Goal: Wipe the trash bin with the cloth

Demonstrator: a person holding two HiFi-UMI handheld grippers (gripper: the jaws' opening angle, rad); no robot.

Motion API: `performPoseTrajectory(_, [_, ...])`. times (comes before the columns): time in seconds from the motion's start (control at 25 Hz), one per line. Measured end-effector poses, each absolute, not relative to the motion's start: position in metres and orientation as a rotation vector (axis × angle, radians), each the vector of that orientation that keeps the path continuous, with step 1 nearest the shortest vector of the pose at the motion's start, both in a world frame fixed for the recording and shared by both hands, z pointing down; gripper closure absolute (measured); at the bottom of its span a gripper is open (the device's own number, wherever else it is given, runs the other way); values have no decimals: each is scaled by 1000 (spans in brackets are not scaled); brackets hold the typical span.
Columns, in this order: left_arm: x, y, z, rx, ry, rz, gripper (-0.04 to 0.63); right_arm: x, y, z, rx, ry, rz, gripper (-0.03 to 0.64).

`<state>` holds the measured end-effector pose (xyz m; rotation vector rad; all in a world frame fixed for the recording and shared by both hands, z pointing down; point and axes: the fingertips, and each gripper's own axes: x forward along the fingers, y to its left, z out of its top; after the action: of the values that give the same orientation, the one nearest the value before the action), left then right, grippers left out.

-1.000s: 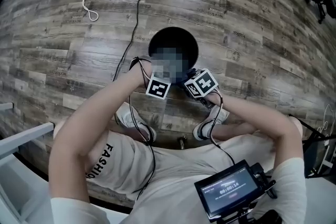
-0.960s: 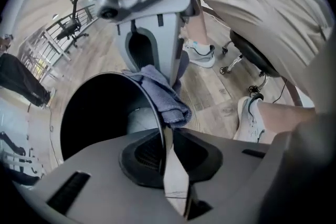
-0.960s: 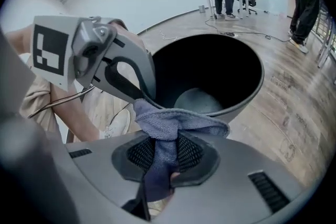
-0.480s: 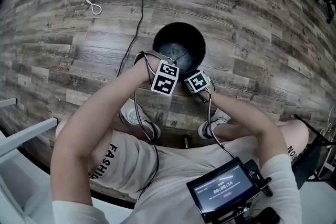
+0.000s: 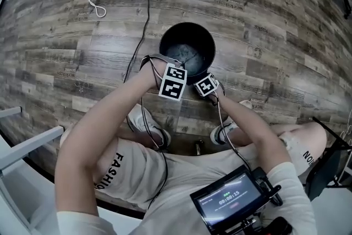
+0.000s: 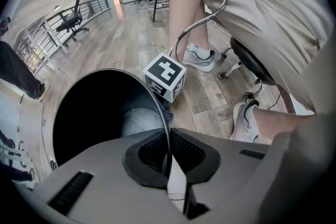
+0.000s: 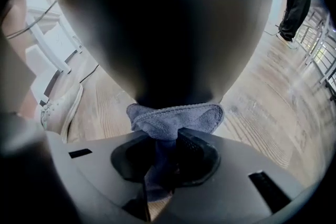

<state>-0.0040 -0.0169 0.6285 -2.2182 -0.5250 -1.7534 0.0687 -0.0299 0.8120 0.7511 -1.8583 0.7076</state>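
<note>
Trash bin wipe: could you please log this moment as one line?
left gripper: shut on trash bin rim | right gripper: shut on cloth | cloth: against bin's outer wall

**Legible text, head view.** We read "FASHIO" in dark capitals on the person's light garment (image 5: 117,169), with the end of the word lost in a fold. The small screen (image 5: 228,199) shows a timer, apparently "00:00:15". Dark letters beginning "NO" mark the shorts leg (image 5: 306,158). Printed marks on the floor planks (image 5: 231,5) are too small to read.
</note>
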Motion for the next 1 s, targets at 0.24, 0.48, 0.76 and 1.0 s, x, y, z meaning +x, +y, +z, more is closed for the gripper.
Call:
performPoseTrajectory(0.24, [10,-19,625,-2360,-375,-1889,572,69,-18,746,656,-1913,747,540])
performPoseTrajectory(0.48, [28,-20,621,-2537,-162,-1916,571,81,-11,674,600,-1977,709,540])
performPoseTrajectory(0.76, [32,-8,593,-2575,-385,-1633,423,72,-6,608,614,-2030,801,540])
performPoseTrajectory(1.0, [-20,-18,625,-2218,-461,-1734,423,42,-12,585,596,-2068,799,540])
